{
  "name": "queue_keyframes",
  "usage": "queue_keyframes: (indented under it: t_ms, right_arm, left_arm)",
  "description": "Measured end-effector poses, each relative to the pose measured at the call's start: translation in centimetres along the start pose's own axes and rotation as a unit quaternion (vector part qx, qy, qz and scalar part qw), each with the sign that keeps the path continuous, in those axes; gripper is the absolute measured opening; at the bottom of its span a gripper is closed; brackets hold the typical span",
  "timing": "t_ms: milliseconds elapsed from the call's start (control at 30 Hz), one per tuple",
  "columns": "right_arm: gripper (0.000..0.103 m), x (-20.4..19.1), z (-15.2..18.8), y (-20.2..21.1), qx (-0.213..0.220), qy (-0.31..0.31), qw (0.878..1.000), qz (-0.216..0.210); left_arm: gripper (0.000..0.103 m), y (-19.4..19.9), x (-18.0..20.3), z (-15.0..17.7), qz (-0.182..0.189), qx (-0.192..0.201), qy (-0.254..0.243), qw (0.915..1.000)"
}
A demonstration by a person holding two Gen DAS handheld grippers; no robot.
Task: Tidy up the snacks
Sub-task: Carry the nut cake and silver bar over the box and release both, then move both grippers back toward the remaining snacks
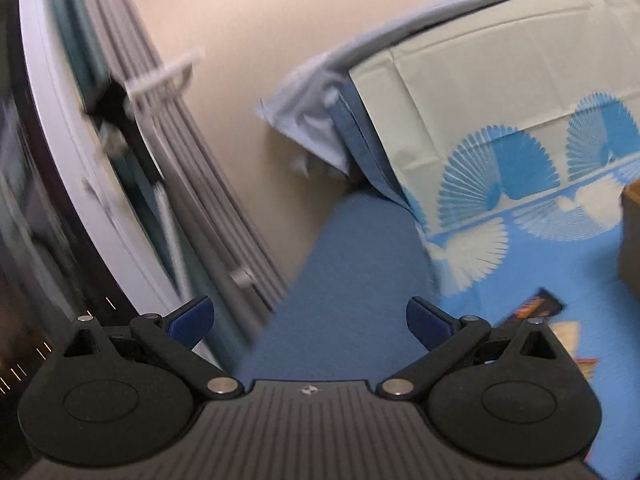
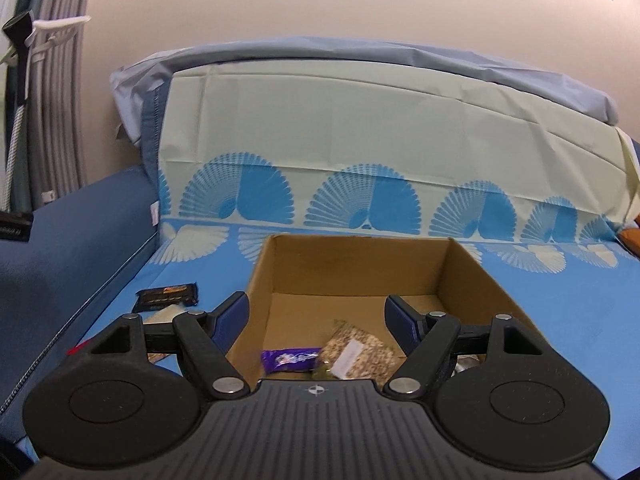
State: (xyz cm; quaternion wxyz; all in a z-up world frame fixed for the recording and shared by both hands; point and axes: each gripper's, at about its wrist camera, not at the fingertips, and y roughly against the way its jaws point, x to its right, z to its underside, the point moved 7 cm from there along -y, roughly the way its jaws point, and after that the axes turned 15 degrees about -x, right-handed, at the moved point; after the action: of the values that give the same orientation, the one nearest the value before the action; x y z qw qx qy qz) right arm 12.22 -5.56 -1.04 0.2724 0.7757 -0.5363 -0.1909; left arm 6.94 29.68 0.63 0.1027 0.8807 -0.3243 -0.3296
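My right gripper (image 2: 316, 320) hangs over the near edge of an open cardboard box (image 2: 460, 276) on the bed, its blue fingers (image 2: 230, 320) spread apart and gripping nothing. Inside the box, just ahead of and between those fingers, lie a purple snack wrapper (image 2: 290, 359) and a clear bag of seeds or grain (image 2: 356, 354) with a white label, the two touching. Something shiny sits in the box behind the right finger, too hidden to name. Outside the box to the left, on the blue patterned bedsheet (image 2: 216, 268), a dark snack bar (image 2: 167, 295) lies flat, with a pale packet (image 2: 164, 314) just beside it, partly behind my left finger.

My left gripper (image 1: 310, 322) is tilted toward the blue bed edge (image 1: 352, 264) and the wall, fingers (image 1: 190, 320) wide and empty. In its blurred view the dark snack bar (image 1: 534, 308) and a pale packet (image 1: 566, 334) sit off to the right, beyond the right finger, and the box (image 1: 631, 236) shows only at the frame's edge.
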Motion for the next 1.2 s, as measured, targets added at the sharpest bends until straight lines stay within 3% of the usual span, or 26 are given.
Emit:
queue_keyframes:
  t_ms: [233,333,400,500,567,633,733,867,933,1000,1100,1133,1200]
  right_arm:
    - [0.076,-2.8,0.1,0.4,0.007,0.028,1.000,-0.010]
    - [0.076,-3.8,0.1,0.6,0.009,0.038,0.999,-0.015]
    - [0.076,-4.5,0.1,0.8,0.009,0.040,0.999,-0.021]
    - [0.076,-5.5,-0.3,1.5,0.015,0.037,0.999,-0.034]
    - [0.076,-6.3,-0.3,1.8,0.020,0.038,0.998,-0.044]
    - [0.076,-7.4,-0.2,1.8,0.019,0.041,0.997,-0.056]
    - [0.076,-9.2,0.4,1.9,0.017,0.063,0.995,-0.069]
    - [0.076,-10.4,1.0,2.0,0.010,0.080,0.994,-0.075]
    - [0.076,-10.4,1.1,1.6,0.002,0.076,0.994,-0.075]
    - [0.076,-10.4,1.3,1.0,-0.010,0.069,0.995,-0.076]
    - [0.076,-10.5,1.9,0.3,-0.025,0.070,0.994,-0.079]
    - [0.075,-10.6,2.1,0.2,-0.029,0.072,0.994,-0.080]
    - [0.072,-11.0,2.4,-0.1,-0.034,0.077,0.993,-0.087]
  left_arm:
    - [0.103,-1.2,-1.6,-0.2,0.021,-0.017,-0.004,0.9996]
    - [0.103,-1.6,-2.0,1.2,0.049,-0.056,-0.009,0.9972]
    - [0.103,-0.4,-2.9,2.5,0.048,-0.077,-0.005,0.9959]
    - [0.103,4.7,-4.0,3.5,0.032,-0.038,0.000,0.9988]
    - [0.103,7.9,-2.8,3.6,0.039,-0.004,-0.027,0.9989]
    - [0.103,10.2,-1.0,3.3,0.066,0.019,-0.041,0.9968]
    - [0.103,12.4,1.4,1.8,0.137,0.031,-0.012,0.9901]
    - [0.103,13.6,3.9,-2.5,0.234,0.015,0.045,0.9712]
    - [0.101,13.8,4.7,-5.7,0.287,0.003,0.072,0.9553]
    - [0.092,13.9,5.3,-8.9,0.345,-0.011,0.094,0.9339]
    - [0.060,13.2,6.3,-12.2,0.425,-0.032,0.109,0.8980]
    - [0.041,12.3,6.6,-12.4,0.447,-0.047,0.114,0.8858]
    - [0.029,10.1,7.2,-11.6,0.463,-0.074,0.120,0.8751]
